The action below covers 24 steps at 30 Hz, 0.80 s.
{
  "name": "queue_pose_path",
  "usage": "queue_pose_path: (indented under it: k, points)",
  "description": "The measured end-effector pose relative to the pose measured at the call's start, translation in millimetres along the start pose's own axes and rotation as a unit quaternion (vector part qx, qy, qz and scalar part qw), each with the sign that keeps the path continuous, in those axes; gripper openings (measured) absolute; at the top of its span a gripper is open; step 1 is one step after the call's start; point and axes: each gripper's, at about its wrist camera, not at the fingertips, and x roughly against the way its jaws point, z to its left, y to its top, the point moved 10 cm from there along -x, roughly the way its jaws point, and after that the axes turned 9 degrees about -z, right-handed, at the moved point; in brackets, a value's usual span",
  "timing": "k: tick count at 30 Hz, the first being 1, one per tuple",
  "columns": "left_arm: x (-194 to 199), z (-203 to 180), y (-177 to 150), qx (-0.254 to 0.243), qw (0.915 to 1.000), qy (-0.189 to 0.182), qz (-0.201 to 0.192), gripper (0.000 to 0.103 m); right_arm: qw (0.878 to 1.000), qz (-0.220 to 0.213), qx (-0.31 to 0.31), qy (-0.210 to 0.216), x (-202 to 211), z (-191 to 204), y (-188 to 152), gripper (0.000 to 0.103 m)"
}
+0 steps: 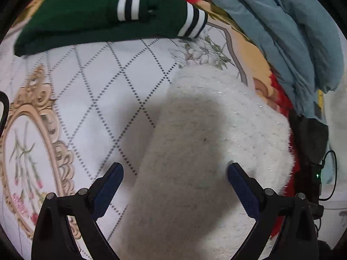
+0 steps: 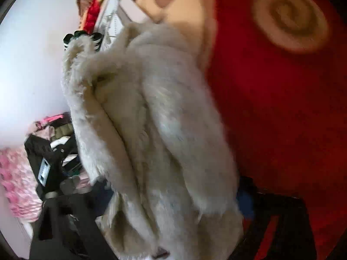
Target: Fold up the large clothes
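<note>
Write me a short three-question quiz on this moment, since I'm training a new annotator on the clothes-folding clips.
1. True or false: the left gripper has its fingers clamped tight on the white fuzzy sweater.
2. Which garment lies folded beyond the white sweater in the left wrist view? A) green sweater with striped cuffs B) yellow raincoat C) black jeans
3. Fill in: in the right wrist view the sweater is bunched between the fingers of the right gripper, over a ___ blanket with tan swirls.

Key: 1 false, the fingers stand apart; 2 A; 3 red.
</note>
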Motion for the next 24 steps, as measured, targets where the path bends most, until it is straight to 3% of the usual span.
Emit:
queue_pose_path:
  k: [1,2,3,7,10,11,12,13,14,19,20,21,24]
  points:
    - [1,1,2,-0.002,1.0,0.0,0.0,0.099,1.0,-0.006,0.011,0.005,-3,10,4,0.074]
    - [4,3,3,-0.006,1.0,0.003,-0.003,0.099,1.0,-0.008,0.017,0.016,-3,19,7,0.06]
    - [6,6,3,-0.008,0.9999,0.007,-0.006,0.099,0.999,0.0,0.019,0.038,-5,30,9,0.051]
    - [18,25,-2,0.002,0.9998,0.017,-0.01,0.099,0.995,0.023,0.063,0.072,-37,83,25,0.051]
    - [24,42,-11,0.002,0.9991,0.04,-0.012,0.099,0.988,0.08,0.096,0.092,-71,114,35,0.051]
    - [24,45,-12,0.002,0.999,0.042,-0.013,0.099,0.987,0.096,0.104,0.073,-82,114,40,0.056]
    - [23,47,-15,0.009,0.9994,0.032,-0.01,0.099,0.987,0.105,0.112,0.047,-91,112,44,0.073]
    - [20,47,-16,0.017,0.9996,0.023,-0.007,0.099,0.987,0.112,0.118,0.018,-96,104,47,0.08]
    - [18,49,-18,0.025,0.9995,0.017,-0.007,0.099,0.986,0.119,0.118,0.008,-98,99,48,0.084]
    - [15,48,-9,0.042,0.9981,0.007,-0.044,0.1,0.984,0.145,0.084,0.054,-113,92,34,0.084]
    - [18,46,-7,0.039,0.9978,0.009,-0.053,0.097,0.984,0.144,0.083,0.059,-116,95,32,0.074]
    - [24,44,-7,0.032,0.9975,0.014,-0.062,0.093,0.984,0.145,0.079,0.066,-120,100,28,0.056]
    - [40,38,0,0.018,0.996,0.029,-0.083,0.092,0.985,0.134,0.077,0.077,-121,115,26,0.046]
